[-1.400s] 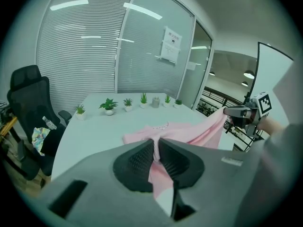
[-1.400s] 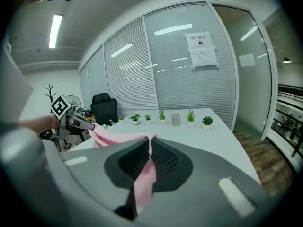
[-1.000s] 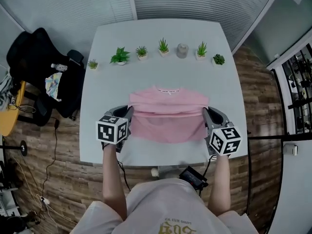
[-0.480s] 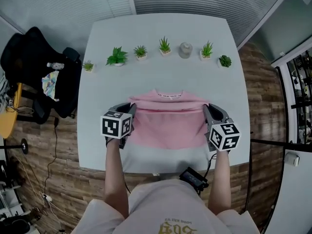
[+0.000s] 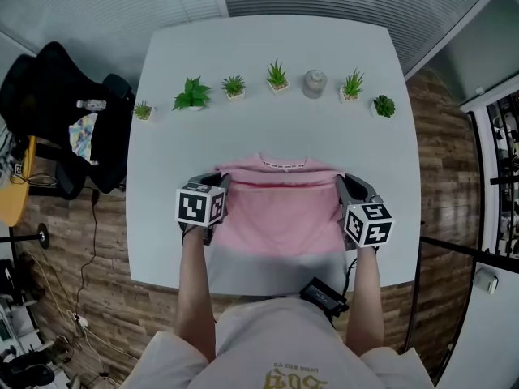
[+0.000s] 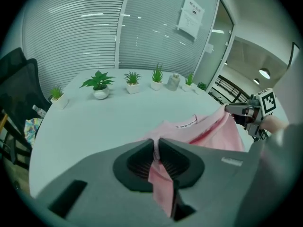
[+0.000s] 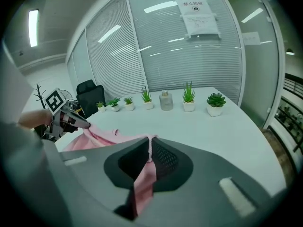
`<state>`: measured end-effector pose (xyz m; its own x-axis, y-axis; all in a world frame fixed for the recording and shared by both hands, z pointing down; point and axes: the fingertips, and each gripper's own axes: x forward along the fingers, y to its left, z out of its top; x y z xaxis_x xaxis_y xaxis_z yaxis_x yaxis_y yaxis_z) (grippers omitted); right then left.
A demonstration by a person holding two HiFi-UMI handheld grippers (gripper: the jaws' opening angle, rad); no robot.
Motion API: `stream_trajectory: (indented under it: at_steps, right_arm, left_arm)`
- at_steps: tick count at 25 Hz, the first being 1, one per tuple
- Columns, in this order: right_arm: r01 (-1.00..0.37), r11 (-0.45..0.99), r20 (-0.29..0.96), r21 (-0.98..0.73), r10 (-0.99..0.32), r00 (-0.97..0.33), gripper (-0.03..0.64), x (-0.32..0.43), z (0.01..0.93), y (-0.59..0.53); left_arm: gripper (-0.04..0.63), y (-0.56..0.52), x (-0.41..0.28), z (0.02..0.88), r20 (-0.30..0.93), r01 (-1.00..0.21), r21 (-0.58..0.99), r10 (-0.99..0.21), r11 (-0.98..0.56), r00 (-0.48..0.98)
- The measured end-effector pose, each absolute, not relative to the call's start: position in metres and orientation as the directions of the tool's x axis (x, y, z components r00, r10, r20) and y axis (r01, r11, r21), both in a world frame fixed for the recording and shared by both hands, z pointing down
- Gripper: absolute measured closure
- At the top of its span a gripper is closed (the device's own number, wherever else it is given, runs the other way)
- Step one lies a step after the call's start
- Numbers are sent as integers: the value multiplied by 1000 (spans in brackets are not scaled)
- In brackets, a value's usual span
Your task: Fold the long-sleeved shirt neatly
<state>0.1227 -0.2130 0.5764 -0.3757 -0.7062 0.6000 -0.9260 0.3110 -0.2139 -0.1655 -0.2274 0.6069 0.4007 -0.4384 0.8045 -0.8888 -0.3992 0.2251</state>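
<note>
Item: shirt (image 5: 280,213), pink, on table (image 5: 268,112), collar at far side. Your L gripper (image 5: 217,182) & R gripper (image 5: 341,183): both clamped on shirt's edge, stretched left-right between them. Collar lies just ahead of both, equally near; prob. lay the edge there.

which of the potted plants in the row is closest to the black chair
The small potted plant at the left end of the row, by the table edge next to the black chair. All the other plants stand farther right.

Soft matt cloth shirt (image 5: 280,217), smooth matt table (image 5: 259,120), wood-plank floor (image 5: 122,302)
</note>
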Motion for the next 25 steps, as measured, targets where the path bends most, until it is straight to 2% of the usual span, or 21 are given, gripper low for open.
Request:
stream_trajectory:
  at_steps: [10, 15, 18, 25]
  right_arm:
    - [-924, 307, 636, -228, -671, -380, 583, 125, 611, -229]
    - [-929, 274, 635, -249, -678, -371, 514, 131, 618, -236]
    - [-934, 246, 620, -261, -698, -357, 478, 139, 613, -237]
    - [-942, 207, 581, -263, -746, -326, 476, 152, 592, -230]
  left_arm:
    - [540, -242, -165, 629, 827, -911, 204, -435, -358, 355]
    - [426, -252, -167, 628, 807, -931, 180, -493, -318, 324]
    - [393, -257, -169, 622, 787, -938, 174, -531, -300, 315]
    - [385, -263, -173, 599, 737, -947, 119, -613, -299, 286]
